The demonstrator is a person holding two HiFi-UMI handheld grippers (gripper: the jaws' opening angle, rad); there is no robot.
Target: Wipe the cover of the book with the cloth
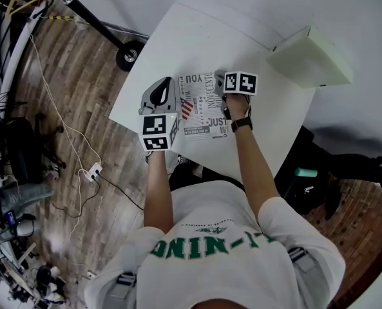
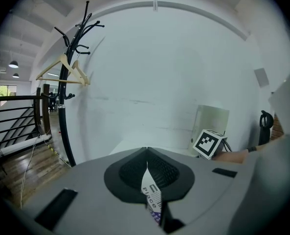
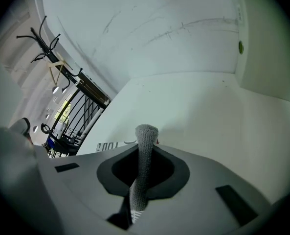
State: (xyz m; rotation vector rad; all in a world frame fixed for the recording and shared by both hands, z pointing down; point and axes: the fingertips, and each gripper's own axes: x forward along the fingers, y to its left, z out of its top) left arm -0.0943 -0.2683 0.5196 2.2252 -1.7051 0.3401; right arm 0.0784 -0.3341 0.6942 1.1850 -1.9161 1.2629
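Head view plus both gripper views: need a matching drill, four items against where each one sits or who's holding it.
Items
1. book
2. cloth
3. white box
4. wooden hanger

Places
A. hangs on the black coat stand
B. pinched between the jaws of the right gripper
C. sits at the far right corner of the table
D. lies on the table, with one printed edge clamped in the left gripper

Pairs: 1-D, 2-B, 3-C, 4-A
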